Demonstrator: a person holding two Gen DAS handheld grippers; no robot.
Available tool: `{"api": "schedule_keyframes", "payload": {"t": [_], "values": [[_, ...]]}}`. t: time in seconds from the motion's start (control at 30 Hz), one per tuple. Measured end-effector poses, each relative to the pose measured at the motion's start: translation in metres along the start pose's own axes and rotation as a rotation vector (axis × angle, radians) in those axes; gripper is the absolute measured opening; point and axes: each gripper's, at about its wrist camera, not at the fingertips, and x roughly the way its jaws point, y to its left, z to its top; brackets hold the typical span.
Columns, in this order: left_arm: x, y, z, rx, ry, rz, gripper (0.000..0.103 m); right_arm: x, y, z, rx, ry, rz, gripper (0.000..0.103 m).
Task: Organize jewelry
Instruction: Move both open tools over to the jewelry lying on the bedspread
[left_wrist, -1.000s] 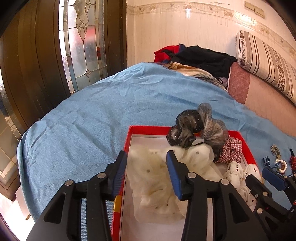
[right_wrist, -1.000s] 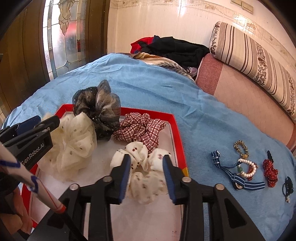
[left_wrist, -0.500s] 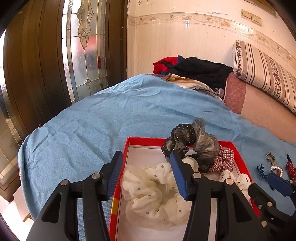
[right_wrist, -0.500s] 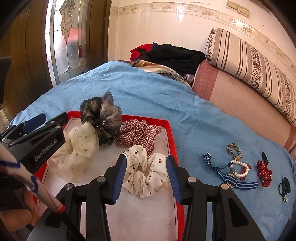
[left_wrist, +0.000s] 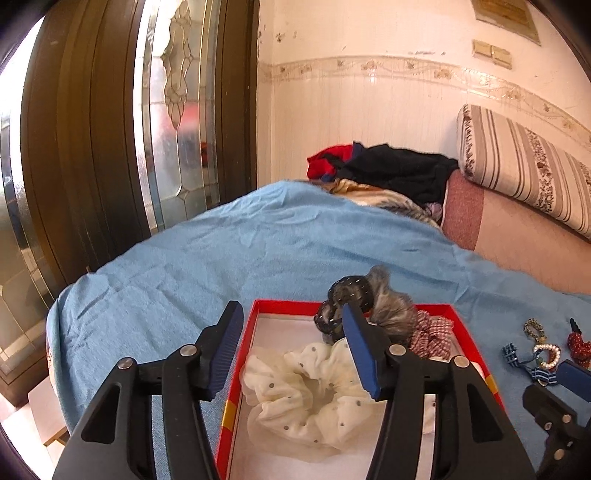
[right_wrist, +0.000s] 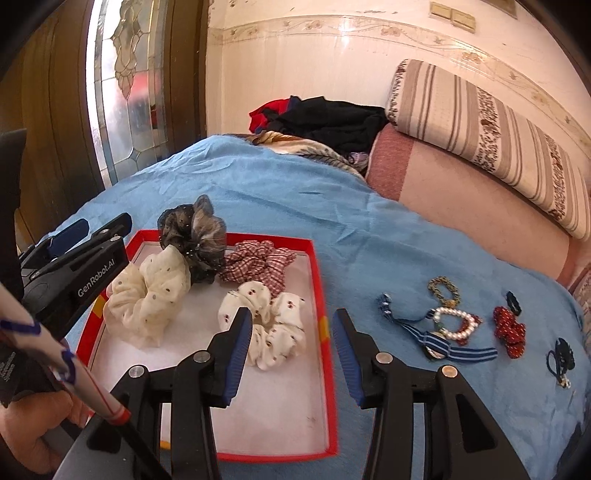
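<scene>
A red-rimmed tray (right_wrist: 320, 295) with a white floor lies on the blue blanket. In it lie a cream dotted scrunchie (right_wrist: 147, 295), a dark grey one (right_wrist: 194, 238), a red plaid one (right_wrist: 260, 262) and a white cherry-print one (right_wrist: 275, 328). My right gripper (right_wrist: 291, 336) is open and empty above the tray's right rim. My left gripper (left_wrist: 291, 343) is open and empty above the tray's left end, over the cream scrunchie (left_wrist: 306, 395). To the right of the tray lie a striped blue ribbon (right_wrist: 439, 339), a pearl bracelet (right_wrist: 454, 325), a gold bracelet (right_wrist: 443, 290) and a red dotted bow (right_wrist: 509, 330).
A black hair tie (right_wrist: 561, 356) and a small dark clip (right_wrist: 513, 301) lie at the far right. A heap of clothes (right_wrist: 325, 118) and a striped bolster (right_wrist: 491, 136) are at the back. A glass-panelled door (left_wrist: 166, 129) stands left of the bed.
Both grippers have drawn back and risen from the tray. The right gripper has let go of the cherry-print scrunchie and shifted right; both jaws have opened wider.
</scene>
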Motion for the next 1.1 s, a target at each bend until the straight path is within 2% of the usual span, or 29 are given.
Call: {"api": "schedule_keyframes", "payload": {"t": [0.07, 0.33, 0.5, 0.73, 0.87, 1.1], "values": [[-0.009, -0.006, -0.002, 0.01, -0.019, -0.014, 0.061, -0.008, -0.011, -0.004, 0.012, -0.005, -0.006, 0.05], [-0.045, -0.041, -0.011, 0.063, -0.049, -0.078, 0.062, -0.036, -0.073, -0.035, 0.115, -0.001, -0.046, 0.052], [-0.07, -0.072, -0.02, 0.107, -0.045, -0.151, 0.064, -0.051, -0.125, -0.059, 0.203, 0.01, -0.088, 0.052], [-0.093, -0.122, -0.046, 0.179, 0.043, -0.277, 0.065, -0.058, -0.194, -0.101, 0.352, 0.044, -0.139, 0.053], [-0.099, -0.153, -0.063, 0.216, 0.136, -0.365, 0.065, -0.059, -0.235, -0.125, 0.442, 0.052, -0.168, 0.053], [-0.094, -0.202, -0.083, 0.281, 0.267, -0.473, 0.065, -0.054, -0.288, -0.146, 0.601, 0.065, -0.153, 0.053]]}}
